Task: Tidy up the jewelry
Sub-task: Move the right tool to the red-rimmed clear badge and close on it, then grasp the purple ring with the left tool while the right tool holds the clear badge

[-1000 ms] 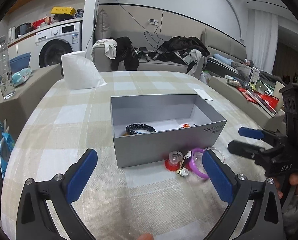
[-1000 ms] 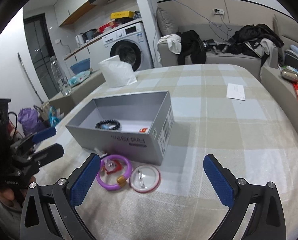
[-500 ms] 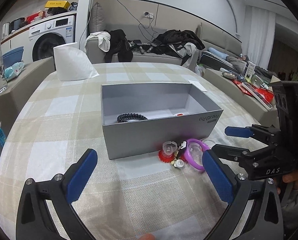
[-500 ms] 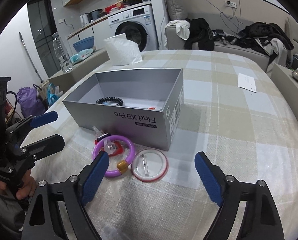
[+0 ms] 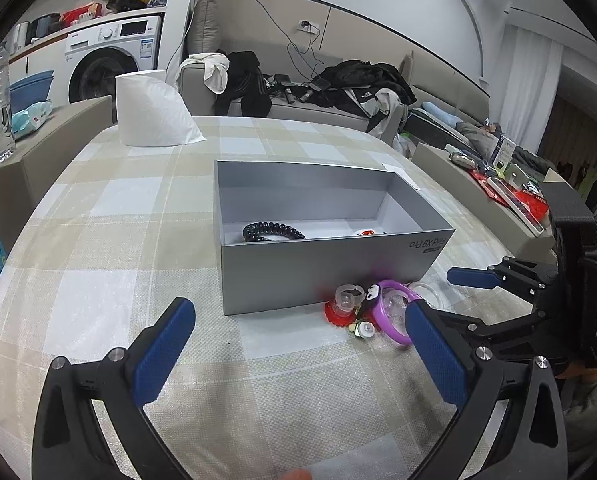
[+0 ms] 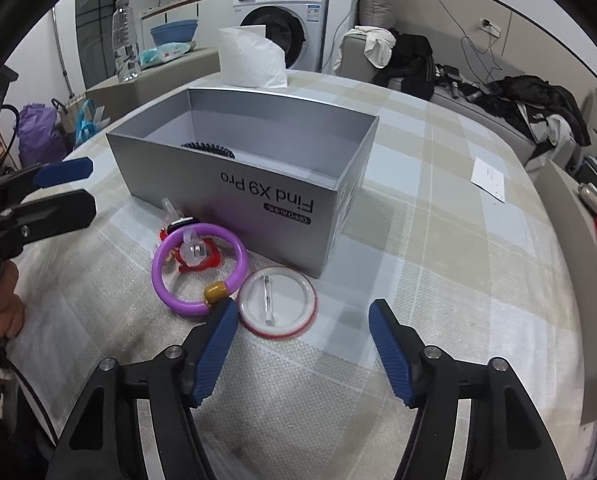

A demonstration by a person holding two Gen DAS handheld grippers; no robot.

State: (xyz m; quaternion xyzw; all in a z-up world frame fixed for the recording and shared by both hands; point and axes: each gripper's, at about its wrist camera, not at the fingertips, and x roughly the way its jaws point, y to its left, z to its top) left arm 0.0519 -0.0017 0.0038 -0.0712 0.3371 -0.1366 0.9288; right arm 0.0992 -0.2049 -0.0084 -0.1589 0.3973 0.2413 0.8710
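Firstly, left wrist view: left gripper (image 5: 298, 344) jaws wide apart, nothing between. Open grey cardboard box (image 5: 398, 196) on checked tablecloth (image 5: 98, 240) at 12 o'clock, black coiled bracelet (image 5: 272, 232) inside. Purple plastic bangle (image 5: 394, 316) at 2 o'clock beside box front.

Right wrist view: right gripper (image 6: 302, 340) jaws have just been closing, part open, holding nothing. Round white pin badge with red rim (image 6: 276, 300) at 12 o'clock, just ahead of fingertips. Bangle at 11 o'clock, touching badge.

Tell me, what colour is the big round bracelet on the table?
The bracelet is purple with one gold bead, clearest in the right wrist view.
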